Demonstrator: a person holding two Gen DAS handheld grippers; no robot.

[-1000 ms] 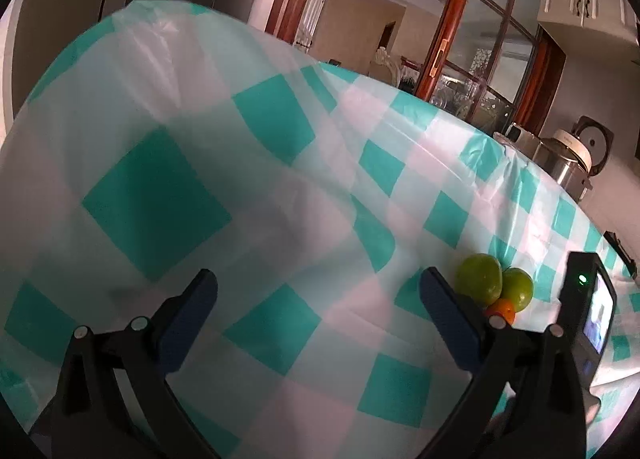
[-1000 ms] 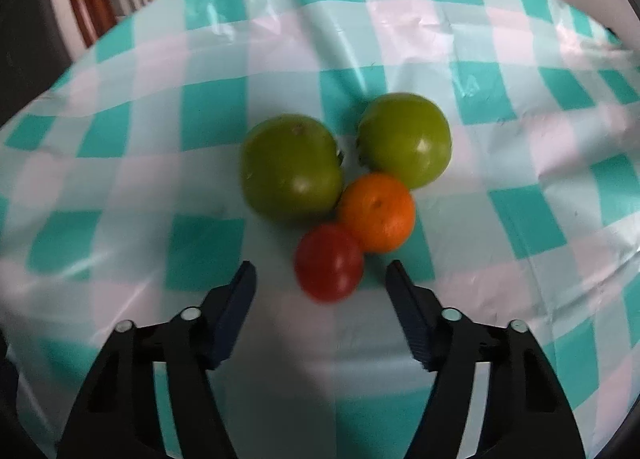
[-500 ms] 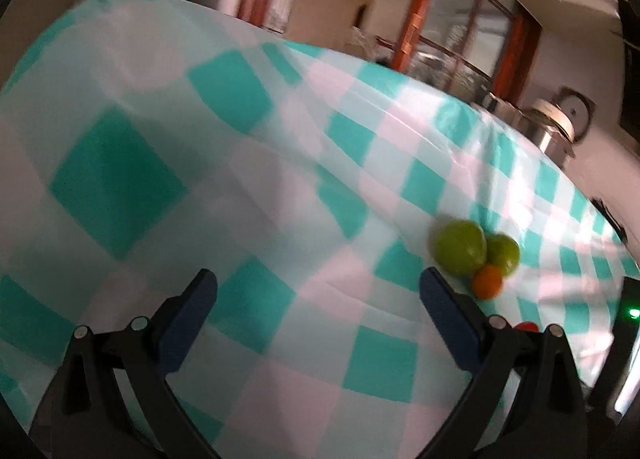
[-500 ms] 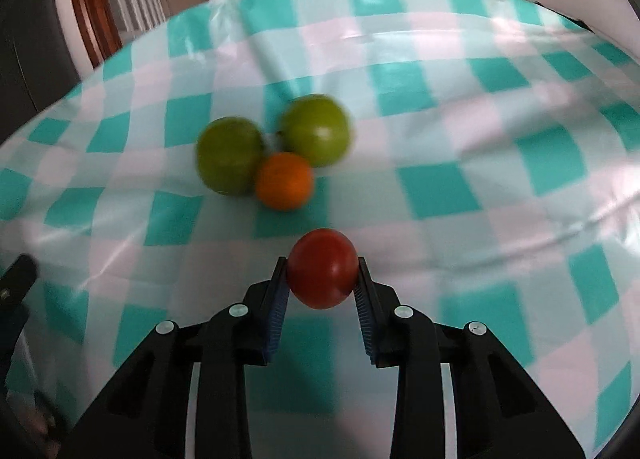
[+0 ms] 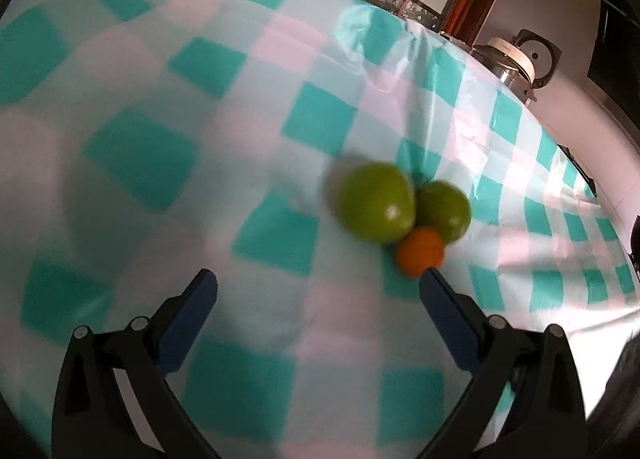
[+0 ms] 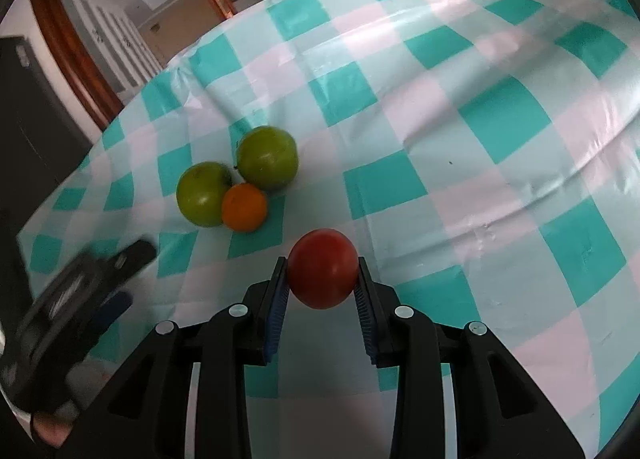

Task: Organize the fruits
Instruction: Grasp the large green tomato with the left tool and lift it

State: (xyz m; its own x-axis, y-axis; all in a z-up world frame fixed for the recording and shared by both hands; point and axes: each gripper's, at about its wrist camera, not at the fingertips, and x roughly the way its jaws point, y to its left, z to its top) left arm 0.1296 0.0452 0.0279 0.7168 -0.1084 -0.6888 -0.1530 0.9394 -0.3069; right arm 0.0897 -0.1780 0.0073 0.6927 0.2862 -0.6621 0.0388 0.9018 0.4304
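Right wrist view: the checked tablecloth [image 6: 500, 127] covers the whole table, giving the fruit a flat bed to be sorted on. On it two green apples [image 6: 204, 195] and [image 6: 267, 157] lie touching, with a small orange [image 6: 244, 207] tucked against both, so they hold each other from rolling. The right gripper [image 6: 322, 279] is clamped on the red tomato [image 6: 323, 274], pads on both sides, carrying it clear of the cluster. The left gripper [image 5: 318, 287] has its fingers wide apart with nothing between them, one tip just by the orange, probably lining up a pick. A second ago the tomato lay against the orange between parted fingers, and the left gripper faced mostly bare cloth.
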